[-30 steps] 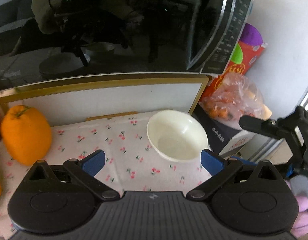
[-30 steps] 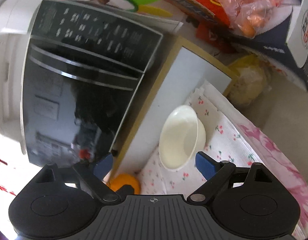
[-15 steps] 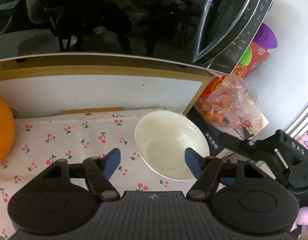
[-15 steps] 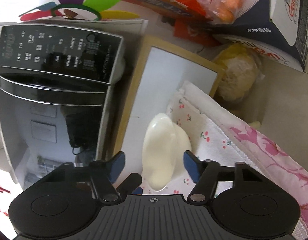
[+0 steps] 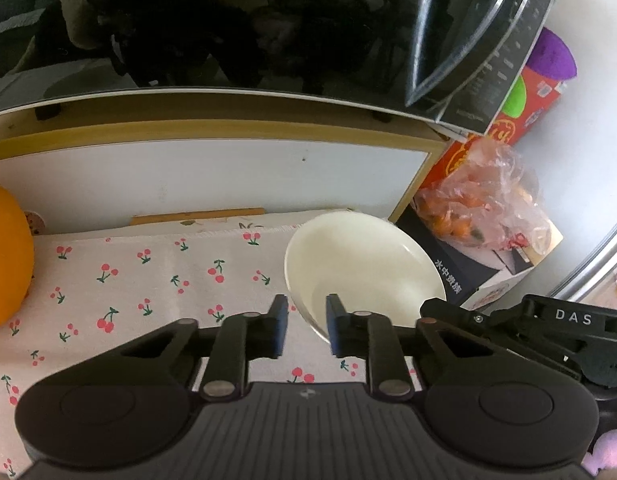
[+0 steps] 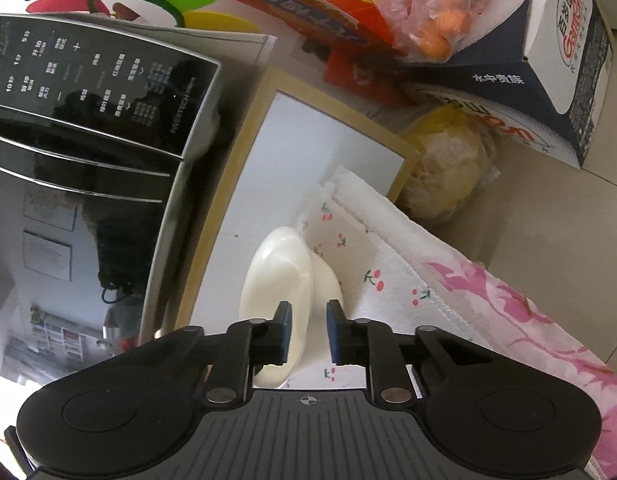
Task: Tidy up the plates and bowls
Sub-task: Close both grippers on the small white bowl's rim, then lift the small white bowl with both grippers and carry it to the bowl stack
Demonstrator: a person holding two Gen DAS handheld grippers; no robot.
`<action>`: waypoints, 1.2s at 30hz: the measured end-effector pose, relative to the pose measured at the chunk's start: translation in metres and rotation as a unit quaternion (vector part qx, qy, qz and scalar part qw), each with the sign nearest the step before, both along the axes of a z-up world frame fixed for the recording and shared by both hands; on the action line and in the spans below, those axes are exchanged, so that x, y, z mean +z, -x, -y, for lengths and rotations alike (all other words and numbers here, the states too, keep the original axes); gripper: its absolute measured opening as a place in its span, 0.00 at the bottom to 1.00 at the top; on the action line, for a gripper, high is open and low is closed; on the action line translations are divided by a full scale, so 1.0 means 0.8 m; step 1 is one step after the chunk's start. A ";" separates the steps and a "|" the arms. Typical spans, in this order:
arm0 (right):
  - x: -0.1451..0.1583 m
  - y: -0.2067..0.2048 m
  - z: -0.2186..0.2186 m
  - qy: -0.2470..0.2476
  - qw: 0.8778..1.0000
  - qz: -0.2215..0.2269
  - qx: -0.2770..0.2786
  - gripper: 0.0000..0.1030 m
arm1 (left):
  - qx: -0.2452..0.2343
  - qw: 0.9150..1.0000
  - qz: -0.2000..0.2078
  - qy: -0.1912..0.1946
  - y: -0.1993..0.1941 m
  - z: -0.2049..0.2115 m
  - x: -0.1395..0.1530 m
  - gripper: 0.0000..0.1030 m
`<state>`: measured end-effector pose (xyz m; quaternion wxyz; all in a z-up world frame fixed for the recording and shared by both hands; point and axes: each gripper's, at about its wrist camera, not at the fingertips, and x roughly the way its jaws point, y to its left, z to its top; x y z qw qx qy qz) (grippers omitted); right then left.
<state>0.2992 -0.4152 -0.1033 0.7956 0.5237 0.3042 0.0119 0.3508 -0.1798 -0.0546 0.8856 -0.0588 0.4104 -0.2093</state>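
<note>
A cream white bowl [image 5: 360,264] sits near the right end of the cherry-print cloth [image 5: 148,280]. My left gripper [image 5: 306,326] has its jaws closed in on the bowl's near rim, one finger outside, one inside. In the right wrist view the same bowl [image 6: 276,280] is seen edge-on, and my right gripper [image 6: 306,330] has its jaws narrowed around its rim from the other side. The right gripper's body [image 5: 548,328] shows at the right of the left wrist view.
A black microwave [image 5: 268,32] stands on a white shelf [image 5: 208,176] behind the cloth. An orange fruit [image 5: 4,260] lies at the left. A bag of oranges [image 5: 480,200] on boxes sits to the right. A pink floral cloth [image 6: 528,340] hangs below.
Both grippers moved in on the bowl and their jaws narrowed from wide open to close around its rim.
</note>
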 end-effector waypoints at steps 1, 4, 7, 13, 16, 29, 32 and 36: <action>-0.001 0.000 0.001 0.000 1.000 -0.001 -0.001 0.13 | -0.002 1.000 0.002 -0.004 0.001 0.003 0.000 0.15; 0.000 0.001 0.001 0.004 1.000 0.000 -0.001 0.11 | -0.004 1.000 0.007 -0.012 0.004 0.007 0.002 0.14; 0.003 0.001 0.001 0.013 1.000 -0.001 0.000 0.11 | -0.004 1.000 0.008 -0.015 0.005 0.009 0.004 0.14; 0.013 0.003 0.000 0.018 1.000 0.003 0.004 0.11 | -0.001 1.000 0.014 -0.022 0.011 0.011 0.013 0.14; 0.020 0.006 -0.002 0.020 1.000 0.008 0.006 0.11 | 0.001 0.999 0.019 -0.026 0.017 0.011 0.021 0.14; 0.059 0.030 -0.009 0.031 0.999 0.026 0.020 0.11 | 0.005 0.999 0.035 -0.033 0.049 0.005 0.057 0.14; 0.072 0.039 -0.012 0.032 0.999 0.030 0.021 0.11 | 0.007 0.999 0.038 -0.032 0.059 0.002 0.068 0.14; 0.089 0.054 -0.017 0.034 0.999 0.035 0.022 0.11 | 0.009 0.999 0.042 -0.032 0.075 -0.002 0.083 0.14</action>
